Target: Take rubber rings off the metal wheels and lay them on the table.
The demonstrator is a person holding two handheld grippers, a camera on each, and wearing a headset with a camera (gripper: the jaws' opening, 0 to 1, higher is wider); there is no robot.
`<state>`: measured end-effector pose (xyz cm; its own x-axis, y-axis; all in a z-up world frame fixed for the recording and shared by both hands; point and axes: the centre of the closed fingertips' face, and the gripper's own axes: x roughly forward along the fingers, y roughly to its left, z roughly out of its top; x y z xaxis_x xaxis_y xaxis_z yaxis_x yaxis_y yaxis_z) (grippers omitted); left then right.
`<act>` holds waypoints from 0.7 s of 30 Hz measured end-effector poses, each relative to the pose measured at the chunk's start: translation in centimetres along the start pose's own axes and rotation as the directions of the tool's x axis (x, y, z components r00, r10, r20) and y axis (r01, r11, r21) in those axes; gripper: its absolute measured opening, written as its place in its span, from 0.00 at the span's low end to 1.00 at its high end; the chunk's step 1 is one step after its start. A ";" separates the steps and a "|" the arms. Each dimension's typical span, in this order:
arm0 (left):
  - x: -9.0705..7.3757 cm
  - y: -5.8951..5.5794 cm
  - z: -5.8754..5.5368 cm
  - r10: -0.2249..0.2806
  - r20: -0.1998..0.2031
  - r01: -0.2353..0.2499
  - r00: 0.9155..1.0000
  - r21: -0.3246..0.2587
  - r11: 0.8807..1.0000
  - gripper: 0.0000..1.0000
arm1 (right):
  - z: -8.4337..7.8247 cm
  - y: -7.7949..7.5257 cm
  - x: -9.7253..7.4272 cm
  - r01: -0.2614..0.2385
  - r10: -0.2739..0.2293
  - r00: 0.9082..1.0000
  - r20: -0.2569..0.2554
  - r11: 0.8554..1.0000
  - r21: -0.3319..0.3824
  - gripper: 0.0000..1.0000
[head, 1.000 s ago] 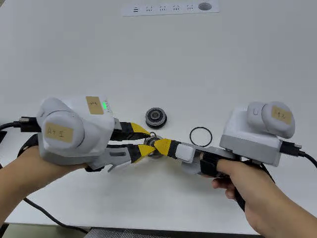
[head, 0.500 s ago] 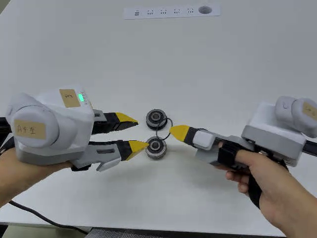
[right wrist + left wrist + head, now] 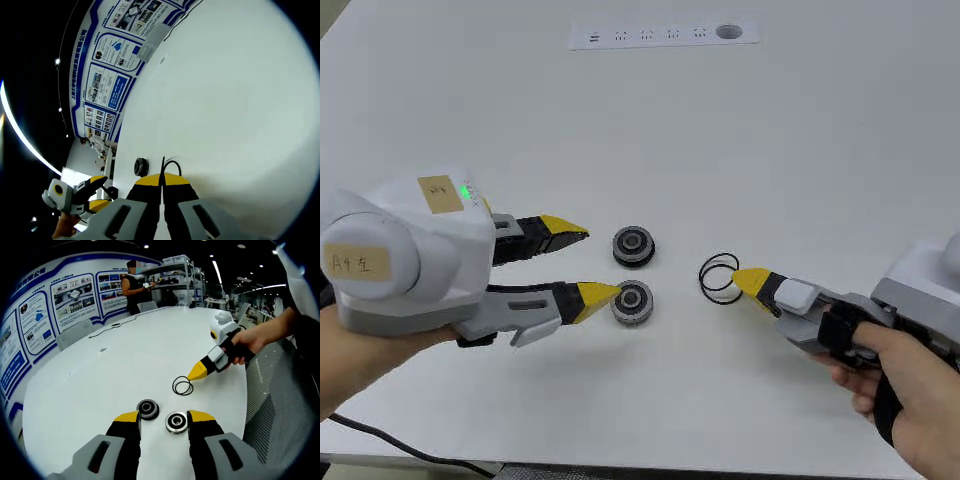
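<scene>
Left hand-held gripper [image 3: 582, 262] at left on the counter [image 3: 770, 140], jaws wide apart and holding nothing. Two wheels stand at centre. The far wheel [image 3: 634, 245], with a dark rim, is just right of the far jaw tip. The near wheel [image 3: 632, 301], with a brighter metal rim, is just beside the near jaw tip; contact cannot be told. Two black rings [image 3: 720, 277] lie overlapping on the counter, right of the wheels and apart from them. Right hand-held gripper [image 3: 752, 282] comes in from the near right, jaws pressed together, its tip at the rings' near-right edge. In the right gripper view a strand of ring [image 3: 163, 164] comes out from between the shut tips. Power strip [image 3: 660, 33] at the far edge.
</scene>
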<state>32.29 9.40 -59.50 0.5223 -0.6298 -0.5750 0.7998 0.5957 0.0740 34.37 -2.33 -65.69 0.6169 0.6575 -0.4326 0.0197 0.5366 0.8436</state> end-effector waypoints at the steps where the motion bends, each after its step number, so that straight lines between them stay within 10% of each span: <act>1: 0.0 0.0 0.0 0.000 0.001 0.000 1.000 0.000 1.000 0.38 | 0.0 -0.2 0.0 0.011 -0.011 1.000 0.001 1.000 0.007 0.02; 16: 0.3 -0.2 0.5 0.004 0.010 -0.004 1.000 0.007 1.000 0.41 | 0.4 -1.5 -0.5 0.122 -0.122 0.992 0.006 0.983 -0.138 0.13; 21: 0.7 0.2 0.7 0.006 0.013 -0.006 1.000 0.008 1.000 0.41 | 1.7 0.0 -0.8 0.059 -0.050 0.996 0.071 0.990 -0.131 0.13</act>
<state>33.00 8.77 -59.32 0.5306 -0.6329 -0.5638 0.7993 0.5950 0.0842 35.20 -3.74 -64.79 0.6698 0.5903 -0.4504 -0.0470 0.6391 0.7677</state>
